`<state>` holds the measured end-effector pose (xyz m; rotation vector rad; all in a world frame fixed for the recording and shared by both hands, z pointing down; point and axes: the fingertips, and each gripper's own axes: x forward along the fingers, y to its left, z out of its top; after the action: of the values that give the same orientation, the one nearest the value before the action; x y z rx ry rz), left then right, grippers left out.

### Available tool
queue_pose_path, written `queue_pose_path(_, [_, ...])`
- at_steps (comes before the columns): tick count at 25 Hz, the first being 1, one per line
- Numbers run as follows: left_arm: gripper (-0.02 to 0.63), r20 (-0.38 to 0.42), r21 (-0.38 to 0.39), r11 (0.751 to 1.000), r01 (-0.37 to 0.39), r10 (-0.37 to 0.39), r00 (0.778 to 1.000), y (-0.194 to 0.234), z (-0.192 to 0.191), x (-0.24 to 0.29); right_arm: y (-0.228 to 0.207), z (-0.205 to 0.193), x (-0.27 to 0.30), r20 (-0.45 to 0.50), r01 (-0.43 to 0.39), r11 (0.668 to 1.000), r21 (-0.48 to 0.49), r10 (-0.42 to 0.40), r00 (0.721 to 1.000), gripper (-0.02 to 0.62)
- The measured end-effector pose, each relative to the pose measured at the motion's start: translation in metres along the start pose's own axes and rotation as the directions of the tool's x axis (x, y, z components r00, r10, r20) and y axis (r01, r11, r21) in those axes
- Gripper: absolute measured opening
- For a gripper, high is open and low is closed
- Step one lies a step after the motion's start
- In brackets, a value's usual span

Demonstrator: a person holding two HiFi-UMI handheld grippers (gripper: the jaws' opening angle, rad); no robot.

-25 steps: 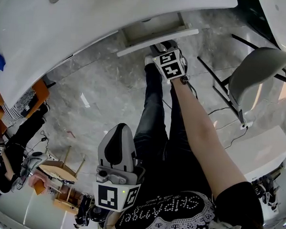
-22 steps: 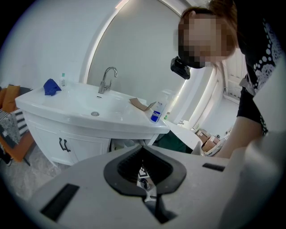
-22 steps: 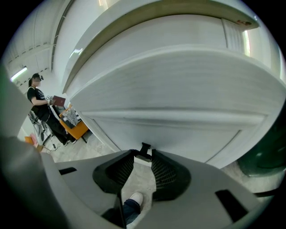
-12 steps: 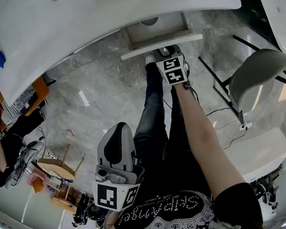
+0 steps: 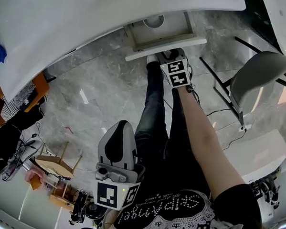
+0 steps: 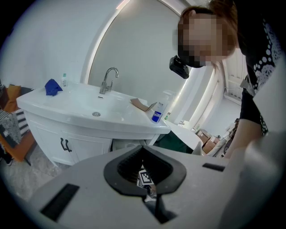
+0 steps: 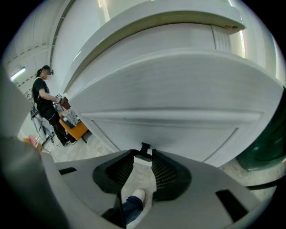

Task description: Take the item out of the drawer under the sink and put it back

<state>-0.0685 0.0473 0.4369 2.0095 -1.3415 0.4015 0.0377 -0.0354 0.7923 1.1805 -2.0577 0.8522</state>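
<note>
Closest in, the left gripper point(image 5: 119, 129) is held low against the person's body, jaws together with nothing between them, well apart from the work. Further out, at arm's length, the right gripper point(image 5: 169, 54) reaches the white front of the drawer point(image 5: 166, 43). Its jaws are narrowed onto the small dark handle point(image 7: 145, 148), pinching it just at their tips. The drawer stands partly open under the sink desk point(image 5: 90, 22). Inside it, towards the back, lies the item point(image 5: 153, 21), round and pale; what it is cannot be told from here.

The likely trouble is that grip. The handle is small and sits at the very ends of the jaws, so a pull that is not straight could let it slip free, or drag the drawer crooked on its runners. The item also lies close under the desk's edge, so if the drawer is not opened far enough, a gripper going in for it may knock the rim. The person's shoe point(image 7: 136, 195) stands right below the drawer front.
</note>
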Motion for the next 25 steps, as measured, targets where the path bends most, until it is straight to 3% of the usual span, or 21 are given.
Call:
queue_pose_path(5, [0.005, 0.008, 0.004, 1.000, 0.011, -0.011, 1.000, -0.001, 0.005, 0.002, 0.001, 0.001, 0.001, -0.026, -0.027, 0.999, 0.036, 0.028, 0.999, 0.134])
queue_pose_path(14, [0.005, 0.049, 0.007, 0.998, 0.059, -0.059, 0.997, -0.008, 0.022, 0.008, 0.002, -0.008, -0.024, -0.095, -0.027, 1.000, 0.008, 0.028, 0.995, 0.133])
queue_pose_path(17, [0.005, 0.068, 0.015, 0.998, 0.065, -0.066, 0.996, -0.008, 0.033, 0.005, -0.003, -0.006, -0.049, -0.060, -0.004, 1.000, 0.016, 0.005, 0.998, 0.125])
queue_pose_path(18, [0.005, 0.074, 0.019, 0.998, 0.066, -0.067, 0.995, -0.008, 0.036, 0.005, -0.006, -0.003, -0.058, -0.039, 0.009, 1.000, 0.014, -0.009, 0.999, 0.060])
queue_pose_path(20, [0.005, 0.085, 0.025, 0.997, 0.068, -0.070, 0.994, -0.008, 0.043, 0.002, -0.010, 0.005, -0.075, -0.005, 0.025, 1.000, 0.010, -0.025, 1.000, 0.020])
queue_pose_path(25, [0.005, 0.125, 0.044, 0.996, 0.071, -0.076, 0.989, -0.007, 0.060, -0.001, -0.014, 0.034, -0.109, 0.068, 0.037, 0.999, -0.009, -0.036, 0.997, 0.018])
